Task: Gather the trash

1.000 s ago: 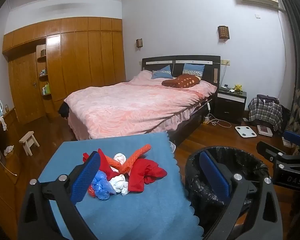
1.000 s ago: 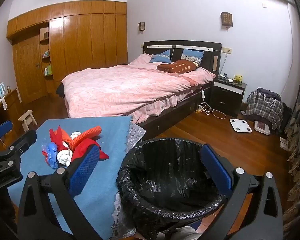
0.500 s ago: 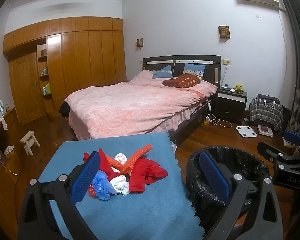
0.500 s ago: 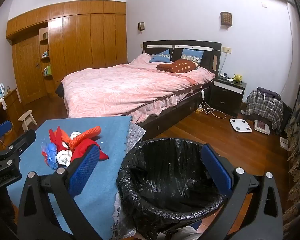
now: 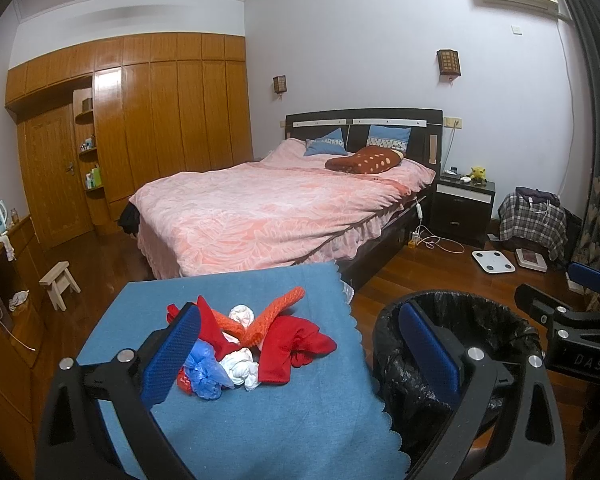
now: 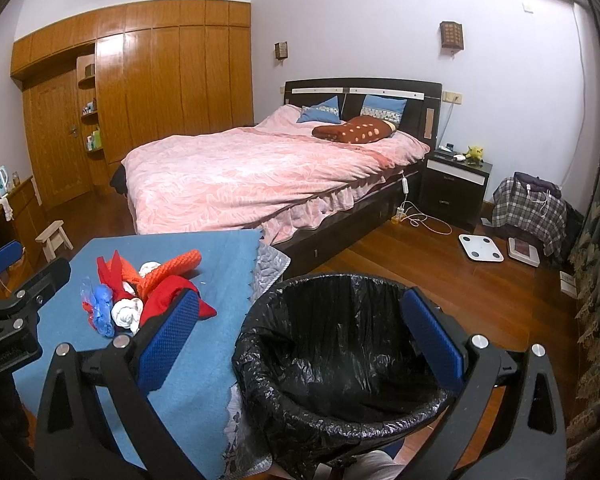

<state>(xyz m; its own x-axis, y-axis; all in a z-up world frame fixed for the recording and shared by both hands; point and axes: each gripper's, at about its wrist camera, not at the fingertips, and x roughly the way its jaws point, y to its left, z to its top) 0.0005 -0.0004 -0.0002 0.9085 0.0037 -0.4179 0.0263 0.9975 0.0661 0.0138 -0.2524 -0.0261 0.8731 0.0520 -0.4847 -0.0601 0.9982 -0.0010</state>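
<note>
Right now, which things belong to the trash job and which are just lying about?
Job:
trash pile on the blue cloth
bin with black liner, empty as far as visible
left gripper and right gripper, both open and empty

Lying about:
bed
nightstand
scale
stool
plaid bag

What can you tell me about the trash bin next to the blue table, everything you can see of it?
The trash bin is round and lined with a crinkled, glossy black plastic bag folded over its rim. It stands upright on the wooden floor, close beside the blue cloth on the table, its mouth open. The inside looks empty as far as it shows; its base is hidden. The open right claw hovers near it without touching.
</note>
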